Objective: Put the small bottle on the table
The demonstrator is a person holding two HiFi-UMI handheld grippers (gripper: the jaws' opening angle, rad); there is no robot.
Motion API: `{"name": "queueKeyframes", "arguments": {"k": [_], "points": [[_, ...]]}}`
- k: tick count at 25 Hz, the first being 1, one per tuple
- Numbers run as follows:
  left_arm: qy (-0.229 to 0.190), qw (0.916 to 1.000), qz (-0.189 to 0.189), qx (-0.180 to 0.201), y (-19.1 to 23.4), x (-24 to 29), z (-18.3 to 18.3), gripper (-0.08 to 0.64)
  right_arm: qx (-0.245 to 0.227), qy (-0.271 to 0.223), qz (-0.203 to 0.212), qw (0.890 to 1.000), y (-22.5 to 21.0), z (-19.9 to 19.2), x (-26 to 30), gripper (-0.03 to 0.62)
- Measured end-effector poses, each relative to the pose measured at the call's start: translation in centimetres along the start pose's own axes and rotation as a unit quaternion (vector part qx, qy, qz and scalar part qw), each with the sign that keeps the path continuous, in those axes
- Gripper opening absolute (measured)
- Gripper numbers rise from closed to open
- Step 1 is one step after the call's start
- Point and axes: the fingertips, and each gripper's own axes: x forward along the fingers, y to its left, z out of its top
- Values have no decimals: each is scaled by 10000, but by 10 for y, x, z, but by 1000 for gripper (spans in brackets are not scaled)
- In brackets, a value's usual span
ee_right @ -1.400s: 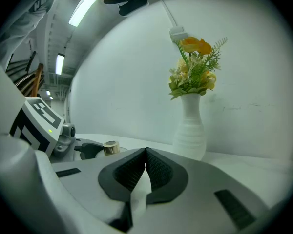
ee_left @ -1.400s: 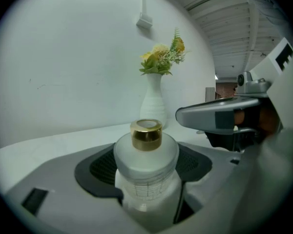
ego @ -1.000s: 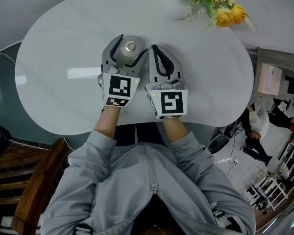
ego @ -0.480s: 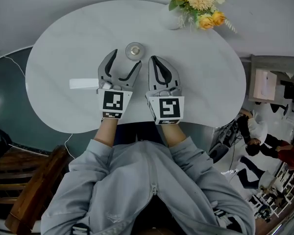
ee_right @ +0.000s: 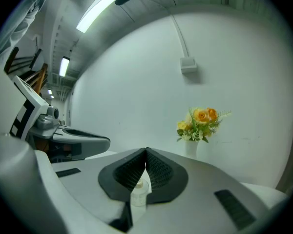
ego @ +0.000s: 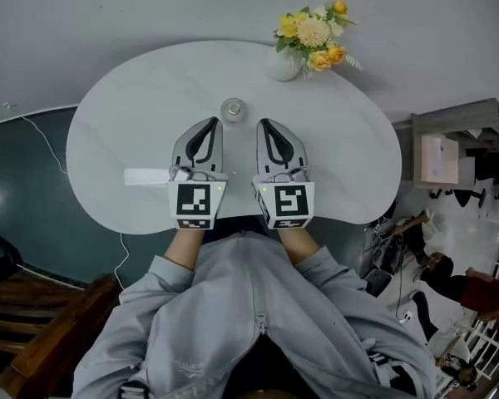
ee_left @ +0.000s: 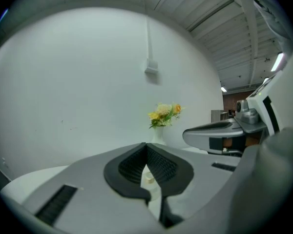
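The small clear bottle point(ego: 233, 110) with a metal cap stands upright on the white oval table point(ego: 116, 115), free of both grippers. My left gripper point(ego: 214, 121) lies just in front of it and to its left, jaws shut and empty. My right gripper point(ego: 263, 124) lies beside it to the right, also shut on nothing. In the left gripper view the bottle point(ee_left: 149, 178) shows only through the gap under the closed left gripper point(ee_left: 146, 145). In the right gripper view the bottle point(ee_right: 139, 191) peeks out below the closed right gripper point(ee_right: 146, 151).
A white vase point(ego: 284, 63) of yellow and orange flowers point(ego: 312, 33) stands at the table's far edge. A flat white strip point(ego: 145, 176) lies left of the left gripper. A wooden chair point(ego: 33, 339) is at lower left, a shelf unit point(ego: 449, 152) at right.
The left gripper, open around the bottle a second ago, drew back toward me and shut empty. The bottle stays standing on the table. The head view pulled back.
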Motion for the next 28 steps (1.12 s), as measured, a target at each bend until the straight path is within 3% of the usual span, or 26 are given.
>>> {"name": "queueKeyframes", "arguments": {"k": [15,22,28], "points": [[-590,9981,164,66,-16,-70,91,6,185,-364,-287,9988,3,83,-66,26],[-677,9976,156,75,-19,-90,100,6,29,-541,-372,9978,4,100,-84,28],[-707,9972,191,133,-20,-91,101,6,30,-520,-210,9984,10,96,-85,26]]}}
